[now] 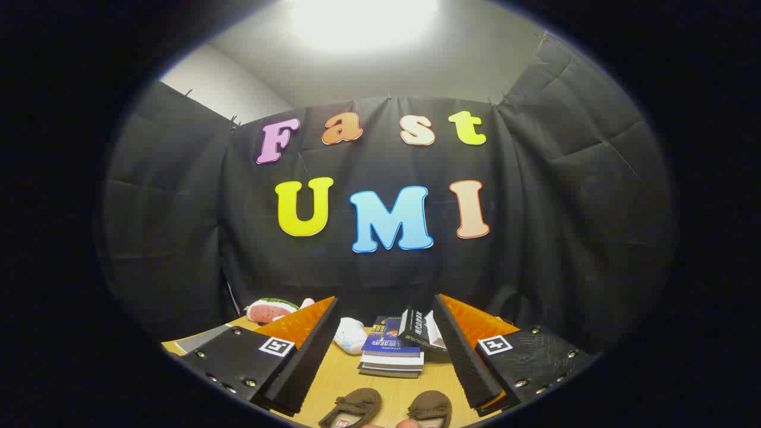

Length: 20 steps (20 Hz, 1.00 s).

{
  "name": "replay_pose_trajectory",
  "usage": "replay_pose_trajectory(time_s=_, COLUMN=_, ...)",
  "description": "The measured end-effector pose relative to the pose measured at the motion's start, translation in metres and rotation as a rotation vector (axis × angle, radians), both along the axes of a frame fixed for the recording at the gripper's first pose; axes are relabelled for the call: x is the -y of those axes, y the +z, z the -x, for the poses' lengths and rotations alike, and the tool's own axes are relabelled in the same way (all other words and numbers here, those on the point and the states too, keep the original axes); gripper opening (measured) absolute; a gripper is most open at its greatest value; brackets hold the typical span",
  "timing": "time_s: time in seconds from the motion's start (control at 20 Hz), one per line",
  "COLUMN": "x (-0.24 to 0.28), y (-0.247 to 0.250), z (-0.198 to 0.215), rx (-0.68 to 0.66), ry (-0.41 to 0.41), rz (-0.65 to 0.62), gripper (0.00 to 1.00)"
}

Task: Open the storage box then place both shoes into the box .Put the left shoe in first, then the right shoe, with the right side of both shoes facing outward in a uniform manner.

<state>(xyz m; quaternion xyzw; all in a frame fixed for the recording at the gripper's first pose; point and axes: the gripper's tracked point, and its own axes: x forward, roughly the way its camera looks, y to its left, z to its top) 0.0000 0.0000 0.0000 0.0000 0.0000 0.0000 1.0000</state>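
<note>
Gripper view: fingers (309,356) spread apart, two shoes (351,407) between them.

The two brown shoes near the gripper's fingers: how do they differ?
The left shoe sits turned at a slant, nearer one finger; the right shoe points straighter, nearer the other. More of the left shoe's length shows. Both are brown slip-ons with a bow, lying on the wooden table between the open gripper fingers.
</note>
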Motion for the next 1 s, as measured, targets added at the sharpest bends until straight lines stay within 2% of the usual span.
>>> replay_pose_trajectory(time_s=0.3, x=0.016, y=0.000, z=0.002, rx=0.004, ry=-0.054, rz=0.004, gripper=0.97)
replay_pose_trajectory(time_s=0.7, x=0.031, y=-0.002, z=-0.016, rx=-0.021, ry=-0.067, rz=0.013, gripper=0.97)
replay_pose_trajectory(time_s=1.0, x=0.015, y=-0.001, z=-0.025, rx=-0.035, ry=-0.012, rz=0.008, gripper=0.97)
